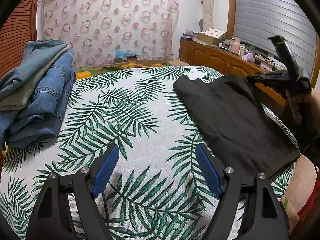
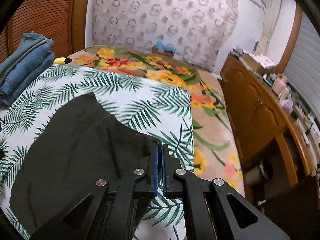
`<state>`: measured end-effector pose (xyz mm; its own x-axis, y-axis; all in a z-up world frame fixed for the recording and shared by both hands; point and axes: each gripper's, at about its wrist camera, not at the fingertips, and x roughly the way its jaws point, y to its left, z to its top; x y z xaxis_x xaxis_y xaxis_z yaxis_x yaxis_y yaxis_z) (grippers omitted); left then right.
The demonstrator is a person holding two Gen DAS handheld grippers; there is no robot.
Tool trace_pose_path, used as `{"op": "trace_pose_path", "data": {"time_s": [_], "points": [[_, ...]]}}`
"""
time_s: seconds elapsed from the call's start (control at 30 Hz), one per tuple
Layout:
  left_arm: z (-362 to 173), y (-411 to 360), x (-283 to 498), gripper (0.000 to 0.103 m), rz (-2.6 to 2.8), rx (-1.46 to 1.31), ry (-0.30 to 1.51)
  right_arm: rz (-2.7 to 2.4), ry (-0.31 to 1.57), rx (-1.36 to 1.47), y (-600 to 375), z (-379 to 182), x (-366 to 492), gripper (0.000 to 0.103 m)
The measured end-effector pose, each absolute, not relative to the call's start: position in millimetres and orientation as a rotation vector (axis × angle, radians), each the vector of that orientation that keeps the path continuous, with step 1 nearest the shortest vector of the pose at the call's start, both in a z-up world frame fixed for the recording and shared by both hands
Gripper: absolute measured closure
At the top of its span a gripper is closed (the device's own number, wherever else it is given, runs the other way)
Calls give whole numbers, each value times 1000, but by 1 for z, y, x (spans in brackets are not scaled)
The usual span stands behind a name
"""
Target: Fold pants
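Note:
The black pants lie folded on the leaf-print cloth at the right; they also show in the right wrist view. My left gripper is open and empty, hovering over bare cloth left of the pants. My right gripper has its blue pads pressed together at the pants' right edge; a fold of black fabric reaches the tips, but whether any is pinched is hidden. In the left wrist view the right gripper sits at the pants' far right corner.
A pile of folded jeans and grey-green clothes sits at the left of the bed. A wooden sideboard with clutter stands to the right. A floral rug covers the floor beyond the bed's edge.

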<state>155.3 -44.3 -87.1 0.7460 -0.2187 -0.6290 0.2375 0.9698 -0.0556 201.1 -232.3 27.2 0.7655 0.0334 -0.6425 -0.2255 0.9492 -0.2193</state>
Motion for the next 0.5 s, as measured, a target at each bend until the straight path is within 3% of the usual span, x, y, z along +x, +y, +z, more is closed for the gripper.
{"op": "trace_pose_path", "data": {"time_s": [0.3,0.5], "points": [[-87,-45,155,24,-250,31,687,153,684,-233,-254,32,199,98],[-88,-45,156,24,-252,36,693,143,670,-219,-262,30,186,76]]}}
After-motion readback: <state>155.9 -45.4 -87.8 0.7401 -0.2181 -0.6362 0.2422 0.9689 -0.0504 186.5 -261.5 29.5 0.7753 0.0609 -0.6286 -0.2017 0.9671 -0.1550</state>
